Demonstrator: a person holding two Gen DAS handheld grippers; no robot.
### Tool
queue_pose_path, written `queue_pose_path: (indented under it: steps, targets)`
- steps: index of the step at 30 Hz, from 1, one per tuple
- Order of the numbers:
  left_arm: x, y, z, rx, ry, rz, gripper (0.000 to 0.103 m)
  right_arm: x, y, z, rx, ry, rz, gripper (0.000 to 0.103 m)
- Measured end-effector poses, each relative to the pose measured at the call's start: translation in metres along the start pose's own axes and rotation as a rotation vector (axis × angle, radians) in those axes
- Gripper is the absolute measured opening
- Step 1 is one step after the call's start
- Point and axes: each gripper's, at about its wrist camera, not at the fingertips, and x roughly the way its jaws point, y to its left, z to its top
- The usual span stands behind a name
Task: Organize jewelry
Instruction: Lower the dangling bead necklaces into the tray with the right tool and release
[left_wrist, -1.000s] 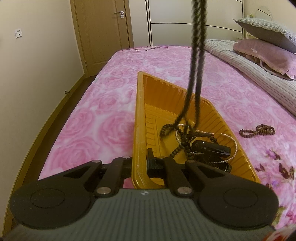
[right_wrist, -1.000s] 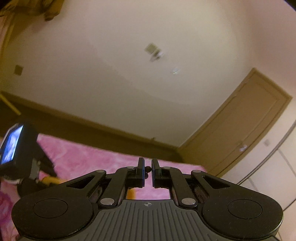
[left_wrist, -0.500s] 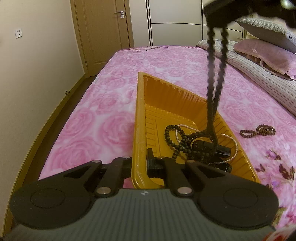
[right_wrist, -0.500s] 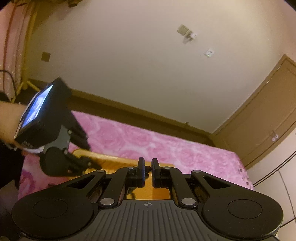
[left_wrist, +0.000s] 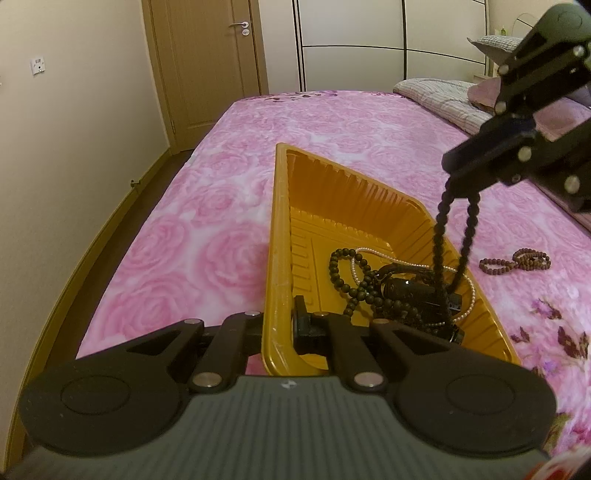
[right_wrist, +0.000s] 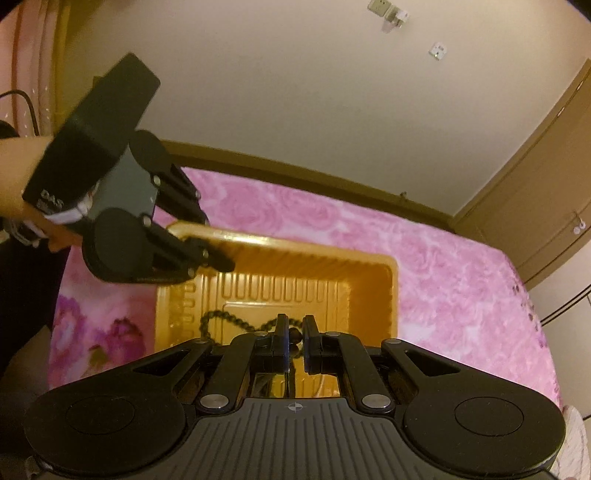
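Left gripper (left_wrist: 279, 325) clamps the orange tray (left_wrist: 280, 236) rim; right gripper (right_wrist: 294, 341) pinches dark beads (left_wrist: 439, 236).

A tray (left_wrist: 280, 236) lay on the bed (left_wrist: 207, 229) at the frame's centre, with bead strings (left_wrist: 373, 291) piled in its lower right part. Another bead bracelet (left_wrist: 517, 260) lay on the bed right of the tray. A door (left_wrist: 210, 62) stood at the upper left, behind the bed.

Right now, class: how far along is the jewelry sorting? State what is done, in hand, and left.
Done: a pearl strand and dark beads lie in the orange tray, whose rim the left gripper grips. In hand: the right gripper dangles a dark bead necklace into it. Left: the brown bead bracelet on the bedspread.
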Motion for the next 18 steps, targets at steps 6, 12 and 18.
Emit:
queue_pose_path:
  steps: [6,12,18]
  targets:
    - [-0.0001,-0.0003,0.0001,0.000,0.000,0.000,0.005,0.0041,-0.0023,-0.0033,0.011,0.006,0.011,0.007]
    - [0.0000,-0.0004,0.0003,0.000,0.001,0.000,0.005,0.0062,0.0011,-0.0025,0.012,0.001,0.020,0.007]
    - [0.0000,-0.0002,0.0002,-0.001,0.000,0.000,0.005,0.0054,0.0050,-0.0005,0.006,-0.015,0.019,0.007]
